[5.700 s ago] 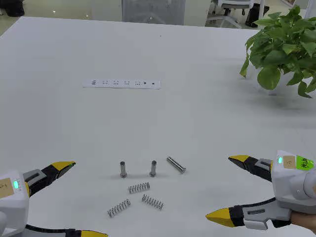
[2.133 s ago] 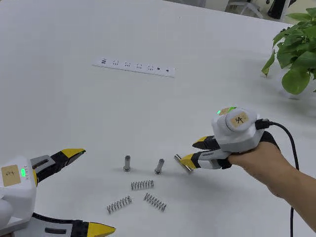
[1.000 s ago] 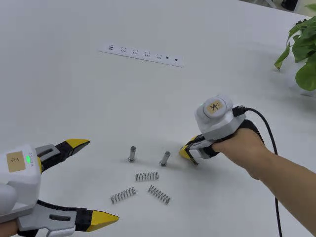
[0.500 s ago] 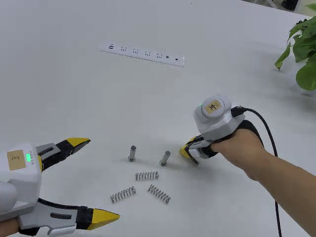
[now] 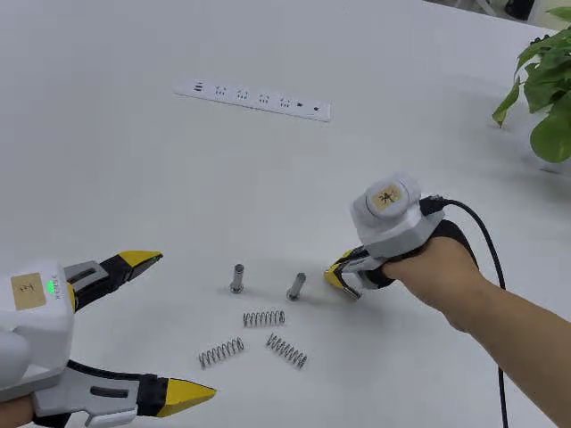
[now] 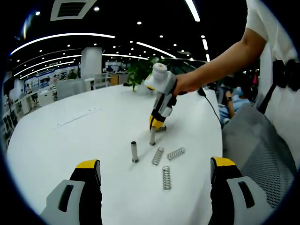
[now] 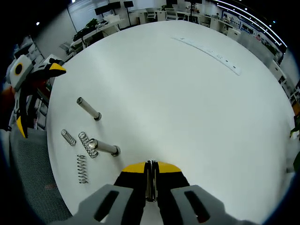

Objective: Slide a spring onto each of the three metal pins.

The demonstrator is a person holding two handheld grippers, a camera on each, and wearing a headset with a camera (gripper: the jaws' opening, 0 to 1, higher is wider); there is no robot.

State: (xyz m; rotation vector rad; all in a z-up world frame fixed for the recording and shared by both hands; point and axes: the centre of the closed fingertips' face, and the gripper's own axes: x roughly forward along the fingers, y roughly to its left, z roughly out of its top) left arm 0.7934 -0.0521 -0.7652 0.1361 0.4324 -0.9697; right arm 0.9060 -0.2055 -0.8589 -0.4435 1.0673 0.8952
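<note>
Two metal pins stand upright on the white table (image 5: 134, 178), one (image 5: 237, 277) to the left of the other (image 5: 297, 285). Three springs (image 5: 264, 317) (image 5: 221, 351) (image 5: 286, 350) lie loose just in front of them. My right gripper (image 5: 343, 278) is down at the table right of the pins, shut on the third pin (image 7: 150, 180), which lies between its yellow tips. My left gripper (image 5: 169, 325) hovers open at the near left, with nothing between its fingers. From the left gripper view the pins (image 6: 134, 151) (image 6: 152, 136) and the springs (image 6: 165, 177) lie ahead.
A white power strip (image 5: 252, 98) lies flat further back on the table. A green potted plant (image 5: 544, 80) stands at the far right. A black cable (image 5: 486, 241) trails from the right gripper. The person's forearm (image 5: 508, 330) crosses the near right.
The right gripper came in from the near right to the pin that lay on its side and shut on it. In the last second it hardly moved. The left gripper stayed open.
</note>
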